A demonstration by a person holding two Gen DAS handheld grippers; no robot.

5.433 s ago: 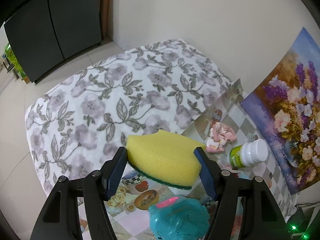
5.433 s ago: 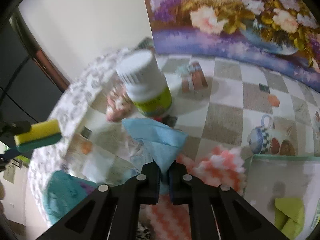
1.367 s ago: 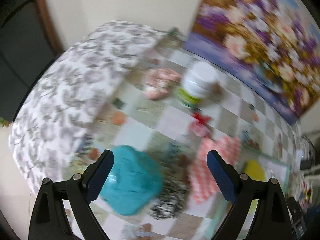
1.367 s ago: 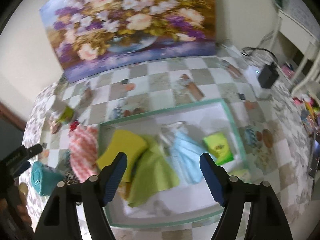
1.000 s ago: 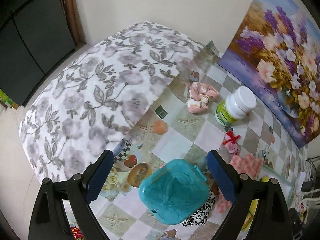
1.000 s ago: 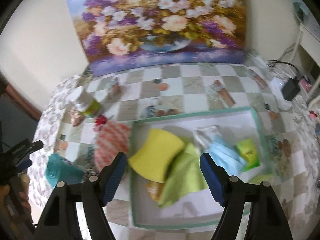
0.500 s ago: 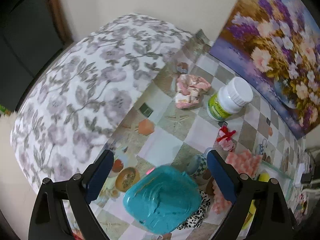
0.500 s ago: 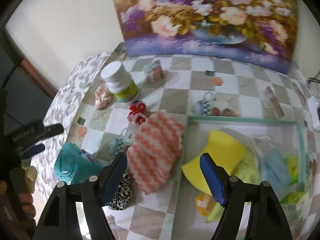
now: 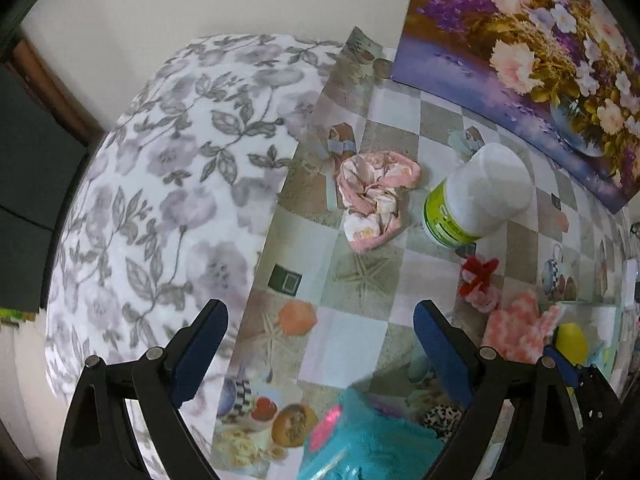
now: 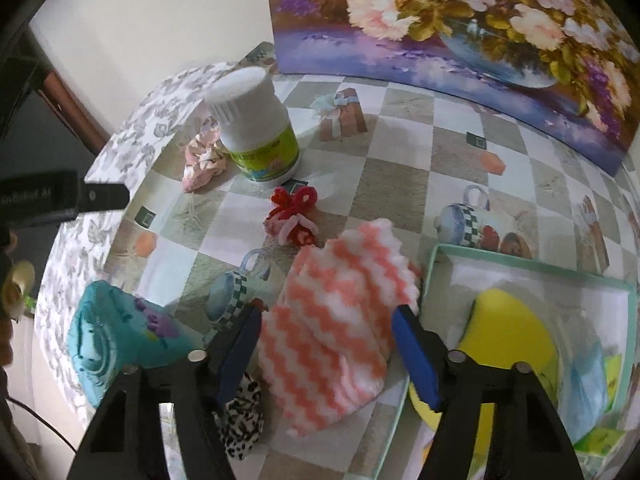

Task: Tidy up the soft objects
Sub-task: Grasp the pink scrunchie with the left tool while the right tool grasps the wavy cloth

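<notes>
Our right gripper [image 10: 326, 344] has its jaws spread wide and empty, set to either side of the pink-and-white zigzag cloth [image 10: 340, 320] without closing on it; whether the blue pads touch the fabric we cannot tell. That cloth lies on the checked tablecloth [image 10: 404, 172], its right edge against the green-rimmed tray [image 10: 432, 264]. Inside the tray we see the yellow sponge [image 10: 508, 336], its lower part hidden behind our right finger, and a pale blue cloth [image 10: 584, 384] that the frame edge cuts off. A leopard-print piece [image 10: 242, 420] shows under our left finger, mostly covered. The rolled teal towel [image 10: 116, 340] lies to the left, well clear of the tray.

Our left gripper [image 9: 320, 336] is equally wide open and grips nothing. The teal towel [image 9: 360, 444] sits just below it, blurred and cropped by the bottom edge. Farther out lie a crumpled pink floral scrunchie [image 9: 372, 196], touching nothing, a white-capped jar [image 9: 476, 204] beside it, and a small red-and-pink bow [image 9: 480, 284]. Beyond them a flower painting [image 9: 540, 48] leans on the wall, and a grey floral blanket [image 9: 172, 184] covers the left of the table.
</notes>
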